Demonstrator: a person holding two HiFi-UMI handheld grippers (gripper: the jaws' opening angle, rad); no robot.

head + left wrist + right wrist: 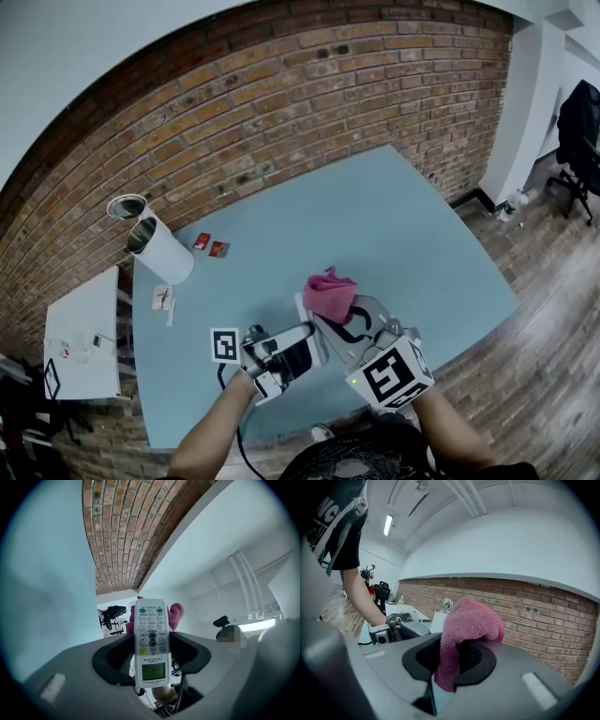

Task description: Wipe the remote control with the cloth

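My left gripper (151, 654) is shut on a white remote control (151, 641), which stands up out of the jaws with its buttons and small screen facing the camera. Behind the remote's far end shows the pink cloth (176, 614). My right gripper (454, 660) is shut on that pink cloth (464, 630), which bunches above the jaws and hangs down between them. In the head view both grippers are raised over the near edge of the light blue table (394, 225). The left gripper (281, 354) sits left of the cloth (330, 293), and the right gripper (361, 330) is below it.
A white cylindrical bin (155, 246) and two small red packets (210, 247) lie at the table's far left. A white side table (84, 333) stands to the left. A brick wall runs behind. A black chair (579, 131) and a bottle (512, 201) are on the floor at right.
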